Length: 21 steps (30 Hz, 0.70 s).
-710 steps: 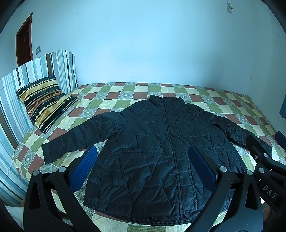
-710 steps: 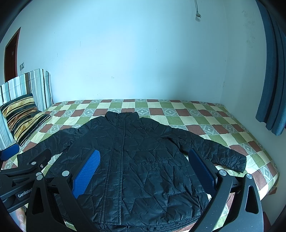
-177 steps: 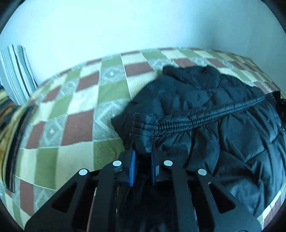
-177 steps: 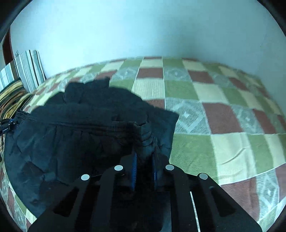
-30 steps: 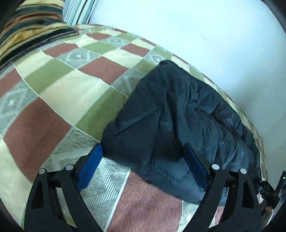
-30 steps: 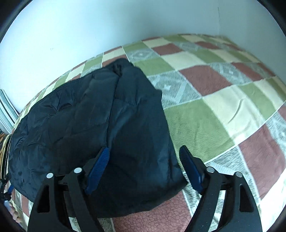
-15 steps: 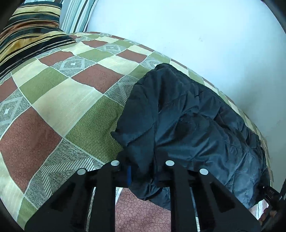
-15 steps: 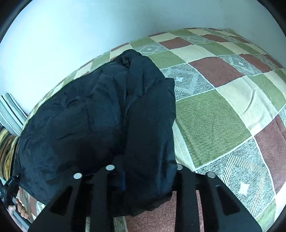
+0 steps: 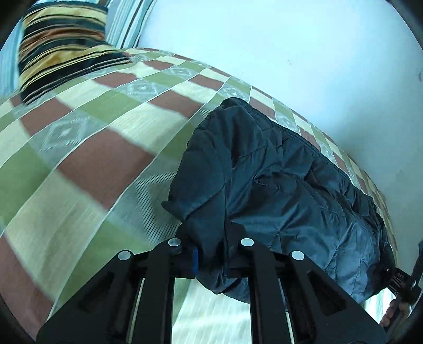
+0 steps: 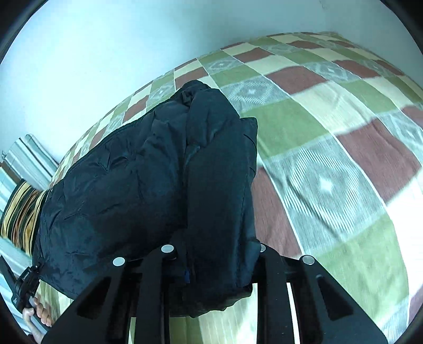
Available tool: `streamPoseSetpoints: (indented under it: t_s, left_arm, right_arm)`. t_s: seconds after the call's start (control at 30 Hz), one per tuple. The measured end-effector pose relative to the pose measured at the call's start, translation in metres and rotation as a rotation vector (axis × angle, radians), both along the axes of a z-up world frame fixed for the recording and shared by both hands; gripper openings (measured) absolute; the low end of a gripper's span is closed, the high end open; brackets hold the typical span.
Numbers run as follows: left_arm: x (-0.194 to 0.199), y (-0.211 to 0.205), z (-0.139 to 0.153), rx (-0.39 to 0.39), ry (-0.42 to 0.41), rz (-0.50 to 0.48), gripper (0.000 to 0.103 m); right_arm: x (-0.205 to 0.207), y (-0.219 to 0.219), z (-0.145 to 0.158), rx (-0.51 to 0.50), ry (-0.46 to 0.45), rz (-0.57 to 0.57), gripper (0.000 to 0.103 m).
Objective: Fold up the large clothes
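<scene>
The black quilted jacket is a folded bundle on the checkered bedspread. My left gripper is shut on the bundle's left near edge and holds it raised off the bed. My right gripper is shut on the bundle's right near edge, and the jacket drapes over its fingers. The jacket's far part with the collar still lies toward the wall. Each gripper shows at the other view's lower edge: the right one in the left wrist view, the left one in the right wrist view.
A striped pillow and striped headboard stand at the bed's left end; the pillow also shows in the right wrist view. A pale wall runs behind the bed. Bare bedspread lies right of the jacket.
Both grippers were open around the bundle's near edge a second ago. They have shut on it and lifted it, and both cameras have risen and tilted.
</scene>
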State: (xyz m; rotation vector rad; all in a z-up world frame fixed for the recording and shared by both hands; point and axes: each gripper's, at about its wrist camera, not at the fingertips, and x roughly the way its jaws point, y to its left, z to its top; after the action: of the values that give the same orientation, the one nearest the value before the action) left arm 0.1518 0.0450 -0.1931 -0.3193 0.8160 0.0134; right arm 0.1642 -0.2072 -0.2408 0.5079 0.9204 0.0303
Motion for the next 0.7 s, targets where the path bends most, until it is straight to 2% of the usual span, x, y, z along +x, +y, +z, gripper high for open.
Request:
streamPoseSetpoints:
  t_s: [0.33,0.7]
  left_arm:
    - [-0.072,0.021,0.001,0.013,0.019,0.006,0.012]
    - [-0.083,0.031,-0.001,-0.007,0.018,0.016,0.012]
  right_arm:
    - [-0.071,0.007,-0.004,-0.021,0.013,0.009,0.023]
    - [-0.079,0.009,-0.005,-0.047,0.007,0.014,0.023]
